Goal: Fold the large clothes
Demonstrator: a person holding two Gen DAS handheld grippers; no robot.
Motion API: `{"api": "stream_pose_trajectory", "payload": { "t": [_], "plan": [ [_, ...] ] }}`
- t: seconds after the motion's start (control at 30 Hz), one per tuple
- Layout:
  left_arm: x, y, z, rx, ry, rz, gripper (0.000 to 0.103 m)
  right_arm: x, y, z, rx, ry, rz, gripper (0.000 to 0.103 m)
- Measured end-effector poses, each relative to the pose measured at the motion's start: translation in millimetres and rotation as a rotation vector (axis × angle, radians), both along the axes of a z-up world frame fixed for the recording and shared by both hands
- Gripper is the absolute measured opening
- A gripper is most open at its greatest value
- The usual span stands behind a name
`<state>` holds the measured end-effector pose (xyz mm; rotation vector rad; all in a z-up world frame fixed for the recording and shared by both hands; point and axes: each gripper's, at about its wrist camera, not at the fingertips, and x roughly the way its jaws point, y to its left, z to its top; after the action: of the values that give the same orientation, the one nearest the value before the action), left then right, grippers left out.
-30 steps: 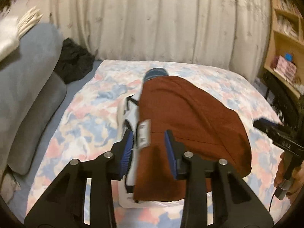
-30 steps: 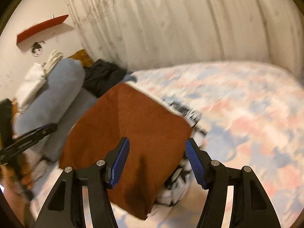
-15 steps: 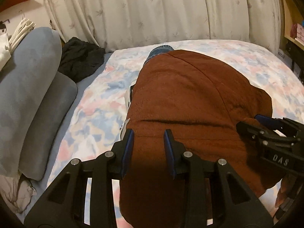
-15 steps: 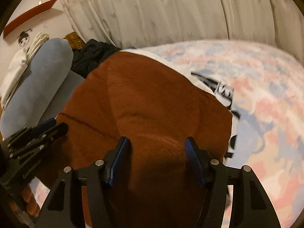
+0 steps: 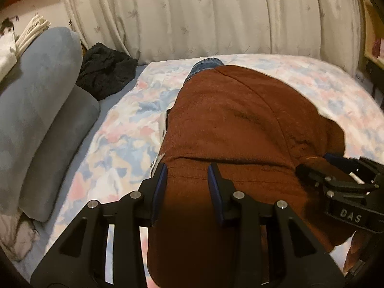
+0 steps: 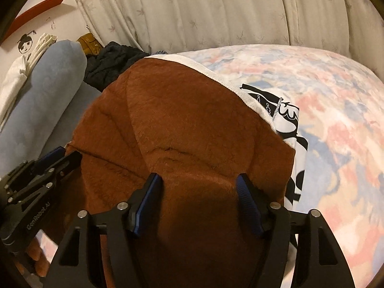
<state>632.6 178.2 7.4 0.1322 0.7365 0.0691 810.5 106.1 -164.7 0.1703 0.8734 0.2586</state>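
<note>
Rust fleece garment (image 5: pixel 240 124) under left tool (image 5: pixel 187 175), right tool (image 6: pixel 199 182), jaws just opening

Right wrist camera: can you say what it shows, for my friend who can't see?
A rust-brown fleece garment lies folded on a flowery bedspread, on top of a white garment with black print. The right tongs are open just over its near edge. The left tongs reach in beside it.

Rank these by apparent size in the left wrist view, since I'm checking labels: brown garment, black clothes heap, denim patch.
1. Brown garment, though nearness to the camera enlarges it.
2. Black clothes heap.
3. Denim patch, mostly hidden behind the garment.
</note>
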Motion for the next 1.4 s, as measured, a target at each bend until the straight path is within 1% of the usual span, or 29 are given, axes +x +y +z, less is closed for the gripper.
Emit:
{"api": "stream_pose_trajectory", "payload": {
  "t": [0.07,0.1,0.13,0.17,0.2,0.27,0.3,0.4,0.43,0.5,0.57,0.63,0.67,0.73,0.8,0.87,0.9,0.97,1.1,1.2,1.27,1.33,1.4],
  "plan": [
    [-12,5,5,-0.066,0.021,-0.009,0.046,-9,-1,8,0.009,0.012,0.015,0.076],
    [-19,7,8,-0.095,0.039,-0.004,0.050,-16,-2,13,0.013,0.014,0.023,0.076],
    [-27,7,11,-0.114,0.051,-0.004,0.057,-22,-3,18,0.016,0.015,0.029,0.076],
    [-34,7,14,-0.127,0.059,-0.007,0.063,-31,-4,24,0.019,0.014,0.038,0.076],
    [-45,5,18,-0.129,0.061,-0.005,0.064,-43,-6,31,0.017,0.013,0.048,0.076],
    [-71,2,29,-0.131,0.056,0.012,0.071,-64,-8,43,0.004,0.004,0.066,0.076],
    [-85,0,35,-0.133,0.054,0.024,0.073,-76,-9,48,0.000,-0.001,0.074,0.076],
    [-127,-7,51,-0.161,0.042,0.040,0.077,-126,-15,66,-0.006,-0.011,0.100,0.077],
    [-140,-11,55,-0.173,0.046,0.042,0.081,-139,-19,71,-0.009,-0.013,0.105,0.077],
    [-173,-20,61,-0.205,0.050,0.026,0.082,-167,-26,80,-0.024,-0.017,0.107,0.079],
    [-202,-29,65,-0.213,0.053,0.016,0.082,-202,-31,91,-0.040,-0.021,0.109,0.080],
    [-230,-41,67,-0.197,0.062,0.003,0.083,-230,-39,97,-0.066,-0.018,0.112,0.080],
    [-247,-49,67,-0.176,0.062,-0.001,0.083,-245,-44,98,-0.080,-0.022,0.111,0.080],
    [-275,-62,69,-0.146,0.058,-0.006,0.083,-272,-56,100,-0.082,-0.021,0.100,0.080],
    [-300,-74,68,-0.136,0.055,-0.013,0.083,-297,-72,110,-0.070,-0.024,0.084,0.080],
    [-328,-87,66,-0.150,0.071,-0.022,0.083,-327,-82,114,-0.061,-0.028,0.063,0.081],
    [-342,-94,65,-0.154,0.076,-0.027,0.083,-344,-100,119,-0.061,-0.030,0.055,0.081],
    [-368,-108,63,-0.155,0.076,-0.041,0.083,-373,-115,116,-0.069,-0.031,0.043,0.082],
    [-415,-137,58,-0.179,0.069,-0.093,0.083,-440,-144,123,-0.093,-0.035,0.023,0.086],
    [-455,-162,49,-0.211,0.058,-0.132,0.085,-491,-164,110,-0.089,-0.026,0.012,0.087],
    [-476,-178,40,-0.196,0.061,-0.136,0.087,-522,-175,94,-0.107,-0.016,-0.015,0.088],
    [-496,-194,28,-0.168,0.060,-0.132,0.087,-551,-186,75,-0.094,-0.022,-0.037,0.088],
    [-512,-206,15,-0.160,0.070,-0.122,0.087,-586,-198,57,-0.088,-0.026,-0.079,0.088]
  ]
}}
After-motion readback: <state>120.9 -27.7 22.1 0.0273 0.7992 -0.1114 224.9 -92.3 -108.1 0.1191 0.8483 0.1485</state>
